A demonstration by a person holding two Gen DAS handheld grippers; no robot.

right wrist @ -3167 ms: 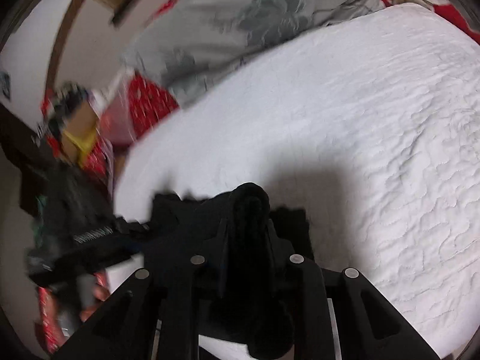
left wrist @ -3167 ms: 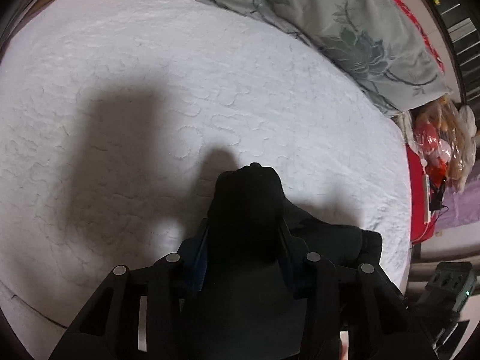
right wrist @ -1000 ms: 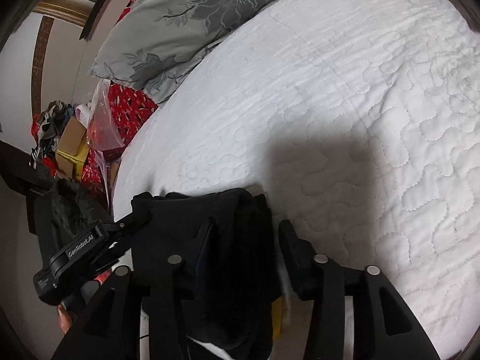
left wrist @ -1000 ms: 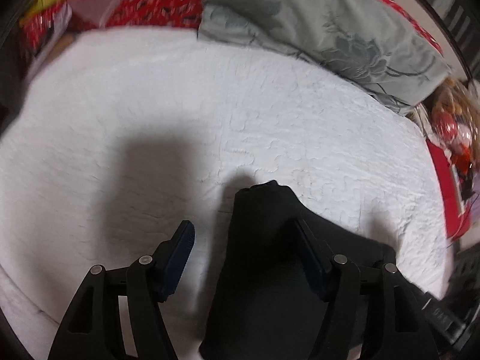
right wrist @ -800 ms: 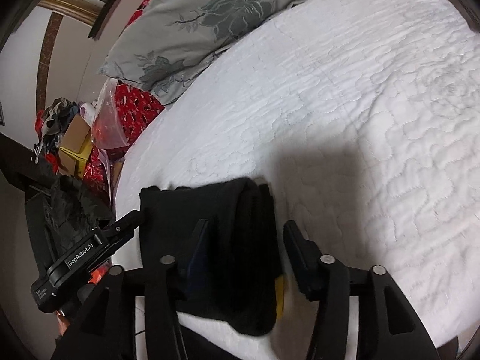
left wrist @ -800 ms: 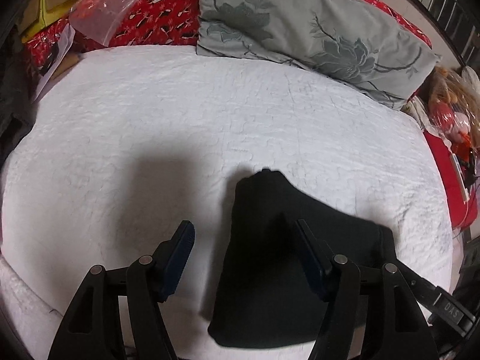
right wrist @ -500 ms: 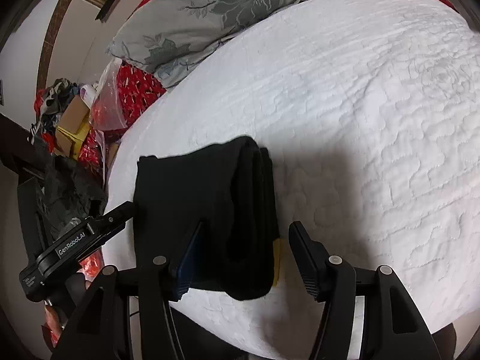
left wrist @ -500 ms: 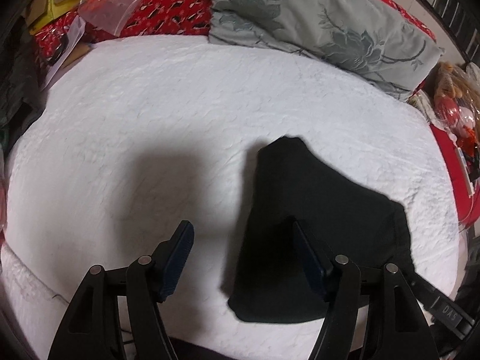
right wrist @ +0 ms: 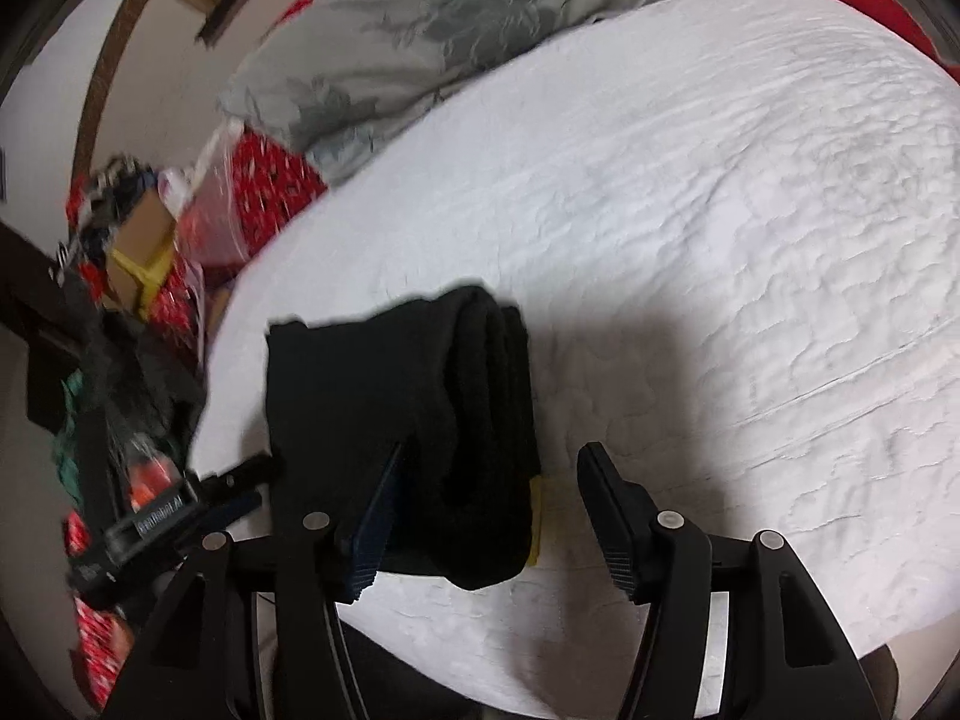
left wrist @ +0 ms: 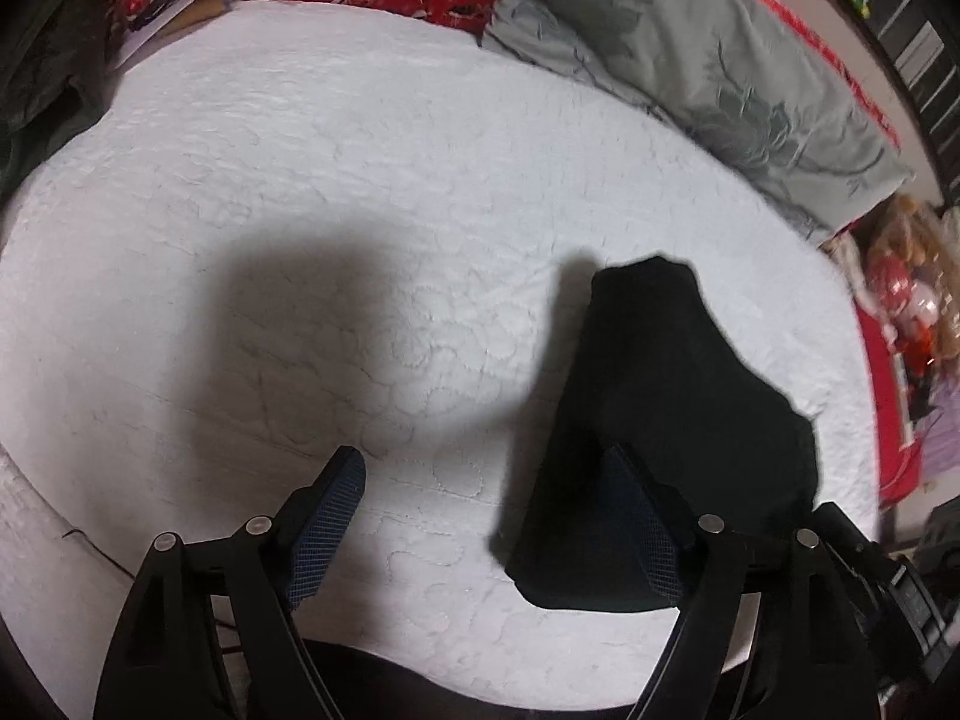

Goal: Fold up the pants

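Both the left gripper and right gripper are standing wide and empty, jaws just opened, over the folded black pants — soft, limp, probably light — best pinched at the thick rolled edge, toward twelve o'clock.

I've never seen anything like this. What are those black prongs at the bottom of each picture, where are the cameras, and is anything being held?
There is no robot here. A person holds a two-fingered grasping tool in each hand, and a wide-angle camera on each tool looks forward along its fingers. Those fingers are the black prongs you see.

One picture comes from the left tool, the other from the right tool. Both look down on a bed with a white quilted cover and a grey flowered pillow at its far edge.

On the cover lie the black pants, already folded into a thick bundle; the right view shows the stacked layers.

Nothing is held. Both tools have just been opening. The left one has only bare cover between its fingers. The bundle's edge lies within the right tool's spread, but the pads do not press on it.
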